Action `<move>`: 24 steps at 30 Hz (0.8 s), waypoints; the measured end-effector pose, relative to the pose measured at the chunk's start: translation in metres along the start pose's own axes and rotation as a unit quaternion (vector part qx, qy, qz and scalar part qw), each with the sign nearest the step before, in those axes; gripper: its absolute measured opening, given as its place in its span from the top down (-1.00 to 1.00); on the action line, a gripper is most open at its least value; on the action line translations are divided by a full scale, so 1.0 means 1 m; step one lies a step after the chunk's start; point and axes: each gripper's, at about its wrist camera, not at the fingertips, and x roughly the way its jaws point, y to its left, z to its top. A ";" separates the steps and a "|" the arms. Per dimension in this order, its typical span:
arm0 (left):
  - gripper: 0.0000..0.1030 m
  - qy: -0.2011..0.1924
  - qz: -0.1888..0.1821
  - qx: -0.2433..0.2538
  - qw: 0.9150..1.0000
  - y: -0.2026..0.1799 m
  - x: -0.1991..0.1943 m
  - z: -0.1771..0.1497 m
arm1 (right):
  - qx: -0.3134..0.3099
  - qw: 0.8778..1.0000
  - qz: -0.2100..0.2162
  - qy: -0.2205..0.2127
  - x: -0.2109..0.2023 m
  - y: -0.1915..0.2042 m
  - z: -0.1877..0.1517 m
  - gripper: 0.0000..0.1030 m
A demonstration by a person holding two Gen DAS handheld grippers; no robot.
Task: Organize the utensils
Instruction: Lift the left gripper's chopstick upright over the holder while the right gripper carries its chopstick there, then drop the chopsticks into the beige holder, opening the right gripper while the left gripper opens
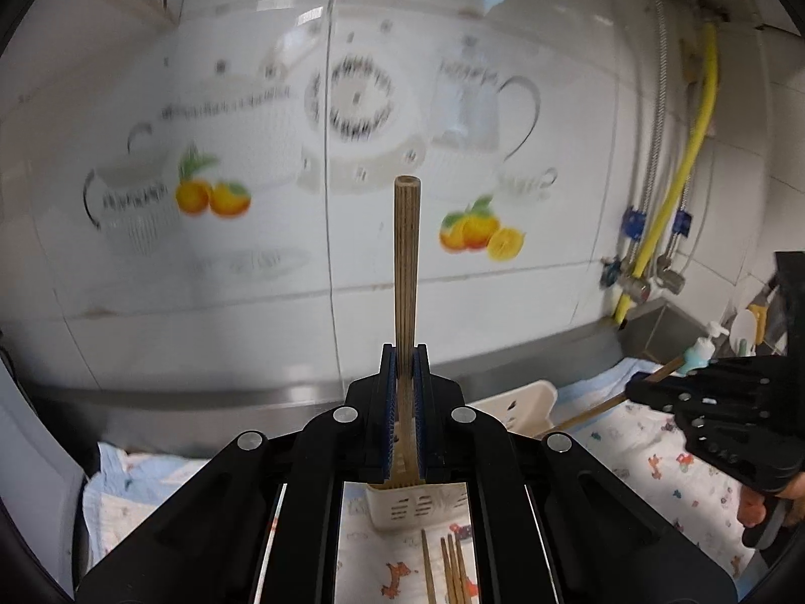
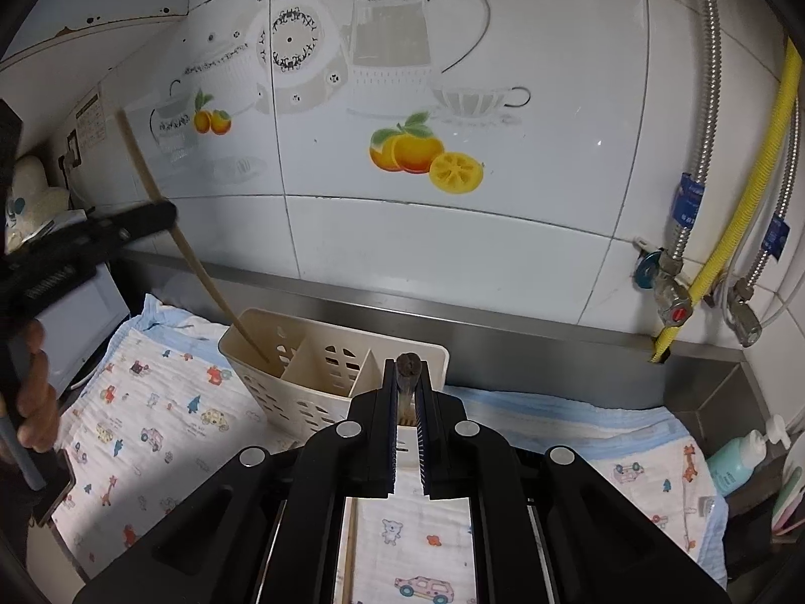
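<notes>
Right wrist view: the left claw (image 2: 166,214) at nine o'clock grips a chopstick (image 2: 201,264), tip in the holder's (image 2: 261,377) left compartment, the right claw (image 2: 407,402) clamps another, and loose chopsticks (image 1: 450,569) still wait on the tabletop cloth (image 2: 151,402).

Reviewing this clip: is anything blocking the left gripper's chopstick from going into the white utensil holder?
Nothing visible. The left gripper is shut on the chopstick, whose lower tip already dips into the white utensil holder, in its open left compartment. The right gripper, shut on another chopstick, is over the holder's other end.
</notes>
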 end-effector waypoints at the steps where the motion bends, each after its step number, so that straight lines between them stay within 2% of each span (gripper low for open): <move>1: 0.90 0.008 -0.001 -0.004 1.000 0.002 0.006 -0.002 | -0.001 1.000 -0.001 0.001 0.002 0.000 0.000 0.87; 10: 0.89 0.048 -0.011 -0.023 0.999 0.011 0.039 -0.021 | 0.001 1.000 -0.001 0.009 0.013 -0.001 -0.004 0.87; 18: 0.85 0.053 -0.014 -0.028 0.998 0.013 0.041 -0.022 | 0.003 1.000 -0.002 0.003 0.011 -0.001 -0.004 0.85; 23: 0.77 0.049 -0.016 -0.028 0.998 0.011 0.033 -0.020 | 0.006 1.000 -0.005 -0.009 -0.001 -0.002 -0.004 0.61; 24: 0.65 0.047 -0.016 -0.027 0.998 0.010 0.029 -0.021 | 0.005 1.000 -0.007 -0.011 -0.003 -0.001 -0.004 0.61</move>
